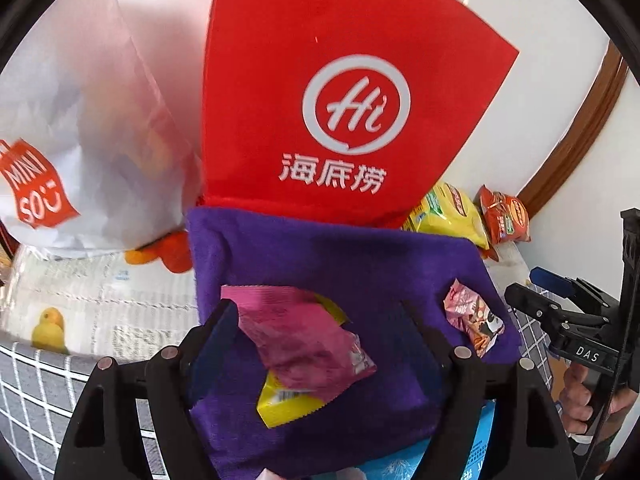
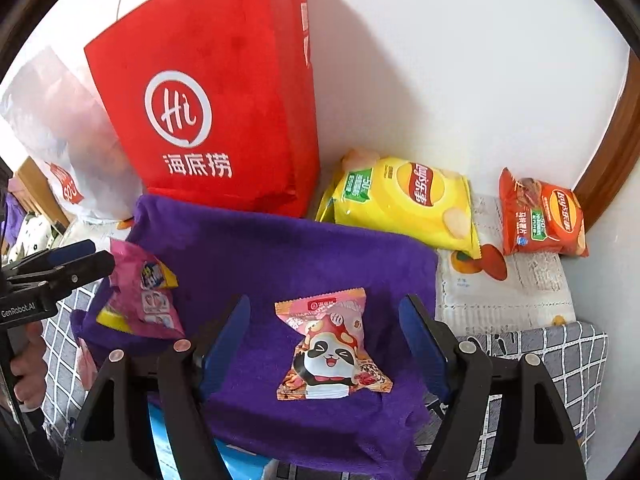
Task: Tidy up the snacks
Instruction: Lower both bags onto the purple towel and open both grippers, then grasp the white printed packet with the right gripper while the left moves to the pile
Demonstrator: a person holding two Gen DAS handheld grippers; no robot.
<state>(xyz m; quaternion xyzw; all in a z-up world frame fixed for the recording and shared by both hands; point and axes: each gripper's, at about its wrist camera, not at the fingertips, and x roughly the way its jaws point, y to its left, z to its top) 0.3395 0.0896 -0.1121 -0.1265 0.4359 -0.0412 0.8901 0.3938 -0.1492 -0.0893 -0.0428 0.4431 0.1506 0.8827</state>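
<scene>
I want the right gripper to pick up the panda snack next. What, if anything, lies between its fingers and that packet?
Nothing visible does. The panda snack lies flat on the purple cloth, in the open gap of the right gripper, whose fingers stand apart on either side of it. The pink packet lies off to the side, near the left gripper.

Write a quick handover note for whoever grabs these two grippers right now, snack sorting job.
Left gripper: open, nothing pressed; pink-and-yellow packet lies between its fingers on the purple cloth.
Right gripper: open, panda packet lying loose between its fingers on the same cloth.
Yellow chips bag and orange chips bag lie by the wall, right of the red bag; white bag stands to its left.
Done: two packets set on the cloth.
Left: chips bags, apparently.
</scene>
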